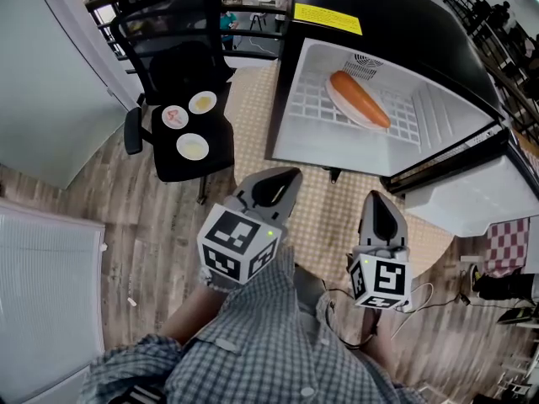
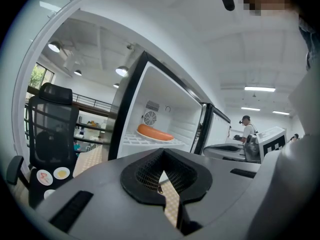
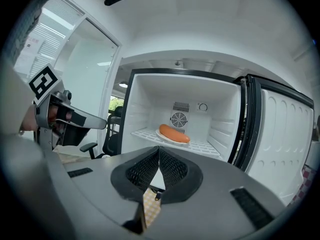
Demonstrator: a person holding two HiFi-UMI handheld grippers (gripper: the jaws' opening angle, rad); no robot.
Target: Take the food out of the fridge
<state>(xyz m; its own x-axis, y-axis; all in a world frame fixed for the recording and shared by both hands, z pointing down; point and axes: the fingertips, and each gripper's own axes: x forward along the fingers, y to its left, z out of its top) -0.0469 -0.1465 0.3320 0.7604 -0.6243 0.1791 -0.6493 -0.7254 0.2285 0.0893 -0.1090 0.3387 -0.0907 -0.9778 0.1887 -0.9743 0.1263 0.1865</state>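
Observation:
The fridge [image 1: 296, 123] stands open in front of me. On its white wire shelf [image 1: 310, 106] lies a long orange sausage [image 1: 360, 99] on a white plate [image 1: 338, 100]. The left gripper view shows the sausage [image 2: 154, 132] at mid-left, and the right gripper view shows the sausage [image 3: 174, 133] straight ahead. My left gripper [image 1: 278, 181] and right gripper [image 1: 381, 204] hover side by side short of the fridge opening, pointing toward it. The left gripper [image 2: 162, 154] is shut with nothing in it. The right gripper [image 3: 159, 152] is also shut and empty.
The fridge door [image 1: 472, 194] swings out to the right. A black office chair [image 1: 181, 82] stands left of the fridge, with three small plates [image 1: 193, 146] of food on its seat. A beige patterned mat [image 1: 333, 217] covers the floor under the grippers. A person [image 2: 247, 130] stands far off.

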